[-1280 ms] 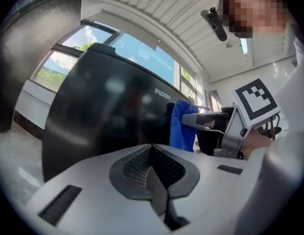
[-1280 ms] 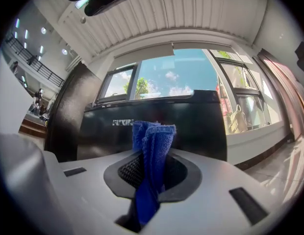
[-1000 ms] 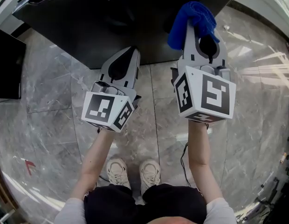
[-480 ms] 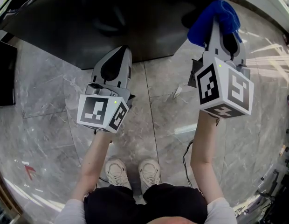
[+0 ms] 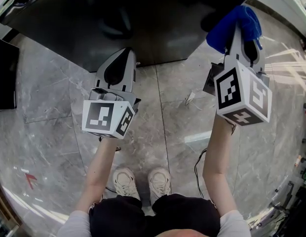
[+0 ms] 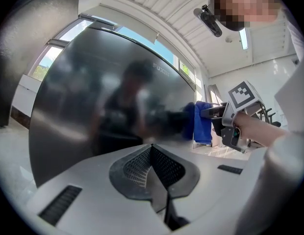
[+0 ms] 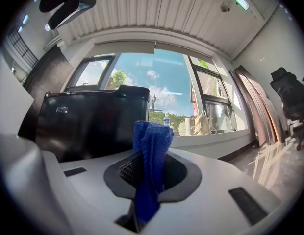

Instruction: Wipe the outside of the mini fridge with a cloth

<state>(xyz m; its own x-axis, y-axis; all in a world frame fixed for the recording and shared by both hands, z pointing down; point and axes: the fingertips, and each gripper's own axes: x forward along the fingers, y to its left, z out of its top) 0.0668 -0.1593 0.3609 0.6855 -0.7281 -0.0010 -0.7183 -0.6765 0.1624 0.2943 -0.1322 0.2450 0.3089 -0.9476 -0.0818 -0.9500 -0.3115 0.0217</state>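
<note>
You are holding the left gripper [image 5: 124, 53] idle, its tip pointing at the glossy black front of the mini fridge [image 5: 158, 28], which is standing just ahead of it. Judging from this, you are best served keeping that gripper clear of the panel, so it is not scuffing the finish or blocking the stroke. To its right, you are holding the right gripper [image 5: 239, 33] up near the fridge's right-hand edge, with most of the black body lying ahead and to the left of its tip. For a good wipe, you should be pressing the loose blue cloth [image 7: 152, 146] flat against the surface, not the hard jaw tips, and working in overlapping passes from that edge leftward. Whether the cloth is touching the fridge right now, I cannot tell.

The left gripper's jaws are sitting fully together with nothing between them. The right gripper's jaws are pinching the cloth, whose bunched end is standing up beyond the tips.
</note>
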